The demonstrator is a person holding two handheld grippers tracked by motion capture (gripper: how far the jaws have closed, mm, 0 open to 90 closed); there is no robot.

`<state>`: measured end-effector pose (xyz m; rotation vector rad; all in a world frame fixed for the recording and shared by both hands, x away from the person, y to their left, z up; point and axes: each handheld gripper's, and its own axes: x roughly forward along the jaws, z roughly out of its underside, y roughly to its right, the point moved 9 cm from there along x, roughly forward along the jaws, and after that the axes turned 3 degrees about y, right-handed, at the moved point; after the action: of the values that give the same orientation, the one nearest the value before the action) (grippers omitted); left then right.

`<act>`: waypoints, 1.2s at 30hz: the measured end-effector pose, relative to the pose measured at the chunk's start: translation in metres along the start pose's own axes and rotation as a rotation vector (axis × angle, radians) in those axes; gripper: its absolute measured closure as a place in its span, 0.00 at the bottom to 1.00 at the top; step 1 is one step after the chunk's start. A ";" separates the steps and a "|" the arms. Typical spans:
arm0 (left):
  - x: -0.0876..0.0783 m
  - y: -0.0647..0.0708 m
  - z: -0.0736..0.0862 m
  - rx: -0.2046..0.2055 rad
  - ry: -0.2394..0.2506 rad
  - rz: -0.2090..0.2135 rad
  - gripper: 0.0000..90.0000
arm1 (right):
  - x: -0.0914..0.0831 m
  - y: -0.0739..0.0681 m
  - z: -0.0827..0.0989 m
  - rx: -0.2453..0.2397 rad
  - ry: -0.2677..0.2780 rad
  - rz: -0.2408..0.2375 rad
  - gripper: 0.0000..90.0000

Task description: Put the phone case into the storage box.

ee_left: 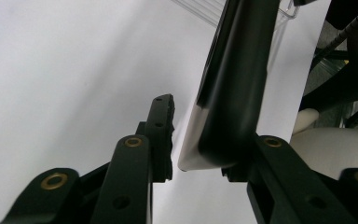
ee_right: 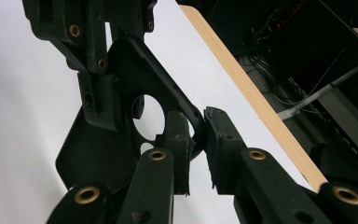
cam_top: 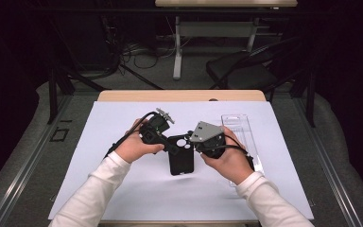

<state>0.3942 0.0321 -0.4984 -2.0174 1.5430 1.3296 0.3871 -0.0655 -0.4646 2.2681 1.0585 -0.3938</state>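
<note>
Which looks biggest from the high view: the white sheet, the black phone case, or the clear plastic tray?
1. Flat white sheet, by far the biggest.
2. Clear plastic tray, long and narrow, partly hidden by a hand.
3. Black phone case.
The tray and the case look close in size.

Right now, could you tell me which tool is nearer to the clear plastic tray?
Right. The right tool sits just beside the clear plastic tray; the left tool is farther, across the black phone case.
</note>
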 end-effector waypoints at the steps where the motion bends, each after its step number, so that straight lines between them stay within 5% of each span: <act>1: 0.000 0.001 -0.001 -0.007 0.017 -0.001 0.75 | 0.000 0.000 0.000 0.000 0.000 0.000 0.89; 16: -0.010 -0.003 -0.002 0.068 0.149 -0.103 0.46 | -0.004 0.013 0.003 0.004 0.024 0.013 0.89; 27: -0.012 -0.004 0.006 0.120 0.195 -0.155 0.44 | -0.009 0.023 0.003 0.017 0.048 0.023 0.89; 33: -0.013 -0.006 0.011 0.096 0.221 -0.155 0.48 | -0.011 0.025 0.000 0.006 0.060 0.028 0.89; 36: -0.014 -0.007 0.012 0.078 0.232 -0.163 0.41 | -0.012 0.028 -0.002 -0.005 0.073 0.039 0.89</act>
<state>0.3942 0.0523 -0.4959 -2.2573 1.4591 0.9899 0.4009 -0.0852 -0.4462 2.3100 1.0488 -0.2946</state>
